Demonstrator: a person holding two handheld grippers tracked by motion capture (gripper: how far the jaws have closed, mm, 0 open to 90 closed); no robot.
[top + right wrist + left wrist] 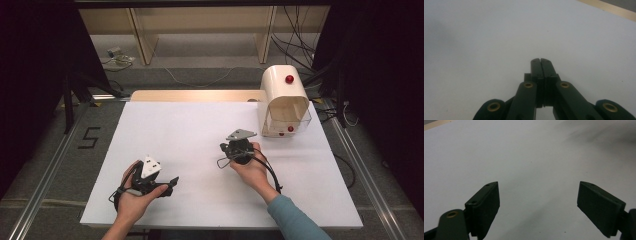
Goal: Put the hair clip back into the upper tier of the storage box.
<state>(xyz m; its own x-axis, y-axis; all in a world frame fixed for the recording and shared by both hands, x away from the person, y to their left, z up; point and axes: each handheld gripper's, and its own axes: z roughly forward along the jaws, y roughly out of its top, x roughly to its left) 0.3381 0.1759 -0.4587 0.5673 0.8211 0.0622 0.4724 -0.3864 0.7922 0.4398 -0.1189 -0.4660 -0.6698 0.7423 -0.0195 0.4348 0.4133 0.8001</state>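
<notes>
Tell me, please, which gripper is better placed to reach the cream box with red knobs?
Probably the right. The right gripper is nearer the cream box at the table's far right, but its jaws are shut and empty. The left gripper is open but sits farther away, near the front edge.

You're in a lab recording bay: a white-topped bench (200,150) on metal rails (45,175), loose cables (295,35) across the far floor, black curtains (30,60) on both sides.

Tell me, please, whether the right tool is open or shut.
Shut: in the right gripper view, the right tool has both jaws pressed together, nothing between them, above the bare white table.
</notes>
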